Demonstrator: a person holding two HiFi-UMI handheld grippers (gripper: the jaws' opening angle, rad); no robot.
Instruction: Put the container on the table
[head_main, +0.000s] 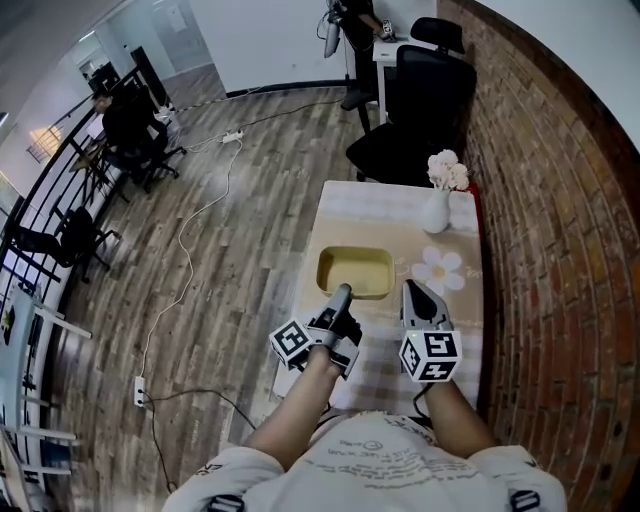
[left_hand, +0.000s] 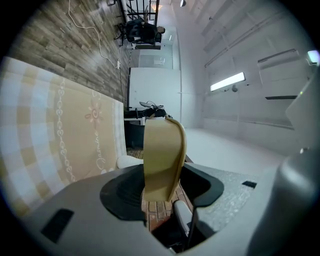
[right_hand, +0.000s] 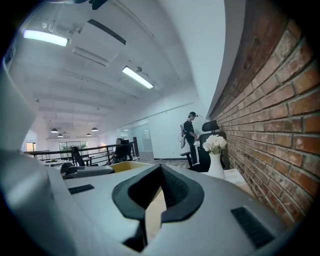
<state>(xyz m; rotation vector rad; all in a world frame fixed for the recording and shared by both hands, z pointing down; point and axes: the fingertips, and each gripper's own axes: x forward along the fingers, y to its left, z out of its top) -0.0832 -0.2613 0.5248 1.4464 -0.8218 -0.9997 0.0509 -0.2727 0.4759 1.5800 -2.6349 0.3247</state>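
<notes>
White vase (head_main: 436, 212) of pale flowers (head_main: 447, 170) stands upright near the brick wall (head_main: 560, 250); black office chair (head_main: 420, 110) just beyond. White cable (head_main: 186, 245) trails across the wood floor (head_main: 250, 200) to a power strip (head_main: 139, 390).

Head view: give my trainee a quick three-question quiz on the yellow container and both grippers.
1. True or false: the left gripper has its jaws on the rim of the yellow rectangular plastic container.
2. What stands at the far end of the cloth-covered table? A) a white vase of flowers B) a mug C) a laptop
3. What is between the jaws of the right gripper?

Key: 1 true; 2 A; 3 nothing, the jaws are together.
</notes>
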